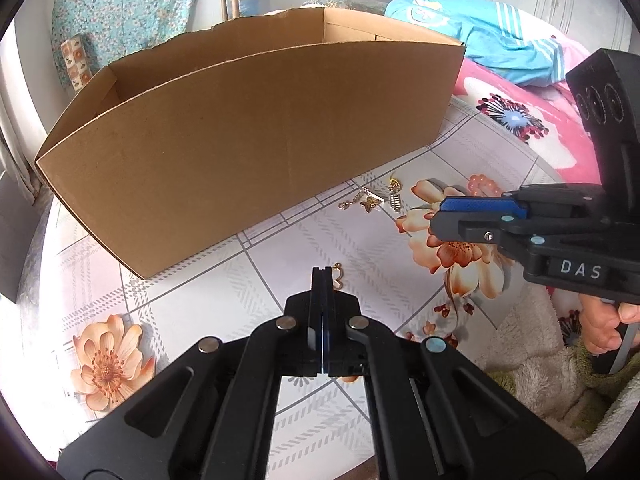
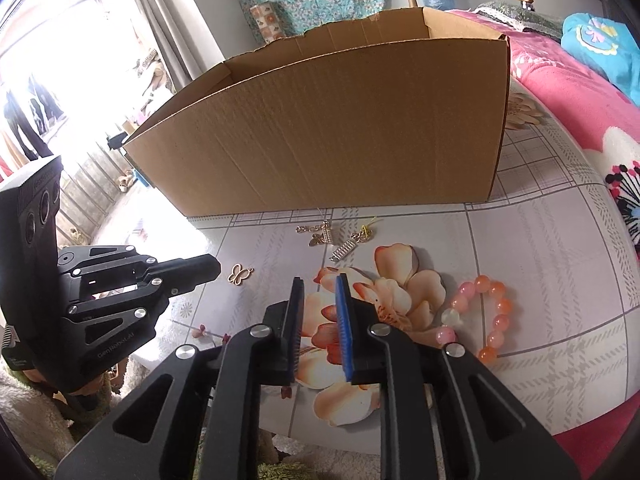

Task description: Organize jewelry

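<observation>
While left gripper (image 1: 322,280) is closed, right gripper (image 2: 318,300) gapes empty.

Box (image 1: 248,152) interior: near wall blocks it in both views, floor and contents can't be seen. Gold butterfly charm (image 1: 338,278) just past the left gripper (image 1: 323,276) fingertips: mostly hidden behind the closed fingers in the left view, only a loop shows; touching or pinched, can't tell. Small gold pieces (image 1: 376,198) beyond the fingertips, near the box wall: too small to sort, chain vs. pendants unclear. Bead bracelet (image 1: 482,186) partly covered by the right gripper's (image 2: 320,284) fingers (image 1: 480,208) in the left view. Hand (image 1: 608,328) on the right grip cut off by frame edge. Window area left of the right-view fingers blown out, blurred.
</observation>
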A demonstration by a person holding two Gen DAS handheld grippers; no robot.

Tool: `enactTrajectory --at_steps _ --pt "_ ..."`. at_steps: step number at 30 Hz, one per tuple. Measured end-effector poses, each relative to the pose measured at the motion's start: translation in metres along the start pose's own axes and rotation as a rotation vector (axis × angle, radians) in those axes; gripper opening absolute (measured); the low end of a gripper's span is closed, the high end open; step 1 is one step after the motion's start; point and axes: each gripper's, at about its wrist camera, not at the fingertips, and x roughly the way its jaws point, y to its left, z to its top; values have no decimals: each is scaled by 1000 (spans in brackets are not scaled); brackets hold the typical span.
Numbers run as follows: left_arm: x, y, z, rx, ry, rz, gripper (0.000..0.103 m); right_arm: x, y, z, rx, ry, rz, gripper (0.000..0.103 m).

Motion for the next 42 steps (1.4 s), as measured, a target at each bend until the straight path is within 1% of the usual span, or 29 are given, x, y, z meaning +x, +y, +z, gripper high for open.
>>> enactTrajectory --at_steps 3,7,11,12,17,19,21,23,25,30,34,38,39,40,42 --pt "-2 4 -2 -7 -13 9 0 1 6 0 -13 1 -7 19" --pt "6 6 -1 -1 -16 70 0 5 15 3 -24 3 -3 19" --pt "17 -5 -2 85 -10 131 0 9 22 5 -30 8 2 19" --pt "17 -10 -3 108 -11 132 0 9 21 5 -32 7 1 19" --pt "16 -27 -4 145 -12 91 0 11 21 9 -29 5 -4 19" --pt "17 -29 -4 141 -15 79 0 12 19 8 -24 7 -4 19" --pt "18 -32 -3 126 -15 44 2 13 18 8 -19 10 0 19" --pt "18 -31 -4 105 -14 10 17 13 17 6 -19 11 0 19" --pt "19 -32 -5 110 -16 -4 21 12 15 7 -15 8 1 19" --pt "16 -39 -5 155 -31 -14 22 8 6 4 6 -6 -6 19" --pt "16 -45 -1 183 -35 -51 22 4 -1 3 26 -20 -9 19" --pt "23 -51 0 225 -13 -42 22 2 -4 1 41 -29 -7 19" --pt "23 -52 0 227 -18 -41 22 2 -4 1 43 -31 -7 19" --pt "25 -52 1 229 -14 -43 22 2 -4 0 45 -32 -7 19" --pt "27 -52 4 222 1 -66 17 1 -4 -1 46 -35 -7 19"
